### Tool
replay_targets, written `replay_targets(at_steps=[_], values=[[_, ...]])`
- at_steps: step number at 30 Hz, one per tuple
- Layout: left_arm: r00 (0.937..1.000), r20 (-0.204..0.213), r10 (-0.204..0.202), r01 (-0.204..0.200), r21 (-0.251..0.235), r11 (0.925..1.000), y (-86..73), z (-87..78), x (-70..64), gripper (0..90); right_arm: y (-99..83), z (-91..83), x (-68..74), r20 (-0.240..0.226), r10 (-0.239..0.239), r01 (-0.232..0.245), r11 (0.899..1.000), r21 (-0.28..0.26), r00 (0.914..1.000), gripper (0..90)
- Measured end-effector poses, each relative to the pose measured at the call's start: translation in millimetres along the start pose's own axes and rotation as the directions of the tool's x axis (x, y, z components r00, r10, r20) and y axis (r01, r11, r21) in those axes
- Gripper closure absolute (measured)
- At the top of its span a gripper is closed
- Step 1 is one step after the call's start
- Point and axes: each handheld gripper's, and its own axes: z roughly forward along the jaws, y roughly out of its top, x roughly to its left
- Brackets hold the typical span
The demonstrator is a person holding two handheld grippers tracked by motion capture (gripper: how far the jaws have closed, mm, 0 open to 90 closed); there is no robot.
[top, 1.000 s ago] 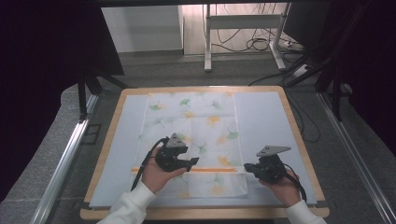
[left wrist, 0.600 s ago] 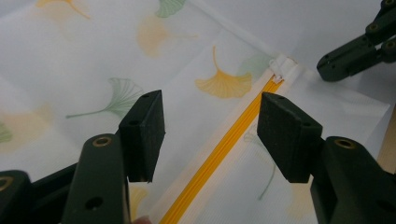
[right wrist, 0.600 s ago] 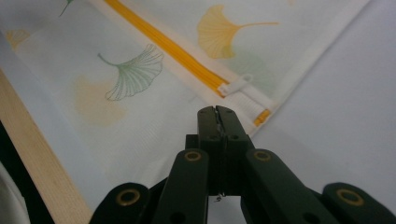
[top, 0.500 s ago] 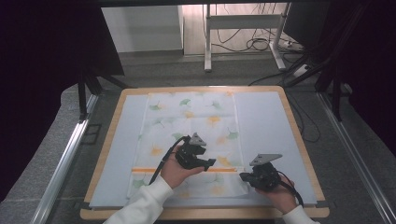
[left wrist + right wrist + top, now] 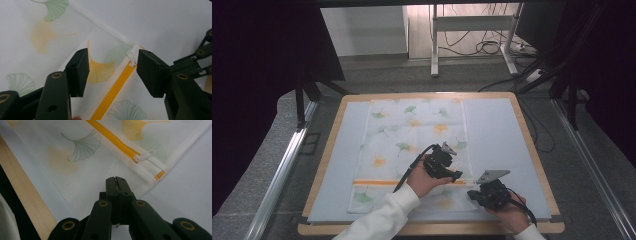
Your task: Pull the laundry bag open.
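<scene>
Grippers at work on a zippered mesh bag, described from the near edge of the worktop outward. Nearest the person, the right gripper [image 5: 475, 195] is clenched on the bag's near fabric edge, its jaws pressed together with a sliver of white mesh between them in the right gripper view; it appears to be pinning the mesh bag [image 5: 414, 145] in place. Just beyond it, the left gripper [image 5: 112, 68] is released, jaws spread wide and straddling the yellow zipper [image 5: 113, 93], with the white zipper pull [image 5: 132, 54] lying between the jaws, close against the inner face of one pad and apart from the other. The zipper's long axis runs across the worktop [image 5: 507, 130], left to right, ending at the pull near the bag's right seam. The left gripper is judged the nearer of the two to the pull; closing on it calls for only a small shift toward the tab. Farther off, the bag, printed with ginkgo leaves, lies flat across the middle of the worktop.
</scene>
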Motion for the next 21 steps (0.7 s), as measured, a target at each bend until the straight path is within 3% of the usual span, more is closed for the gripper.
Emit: replay_targets(at_steps=[8, 16, 21], values=[[0.9982, 0.051, 0.03, -0.033, 0.048, 0.9983, 10.9, 20.3, -9.7, 50.0, -1.1, 3.3, 1.5, 0.003, -0.015, 0.015, 1.0, 0.021, 0.9999, 89.0], [0.9972, 0.07, 0.027, -0.032, 0.065, 0.9974, 13.8, 32.0, -5.3, 58.6, -1.7, 3.4, -0.7, 0.001, -0.009, 0.009, 1.0, 0.021, 1.0, 89.0], [0.9954, 0.083, 0.048, -0.055, 0.083, 0.995, 15.5, 38.0, -3.4, 60.7, -1.8, 3.5, -1.4, -0.002, -0.007, 0.007, 1.0, 0.02, 1.0, 89.0]])
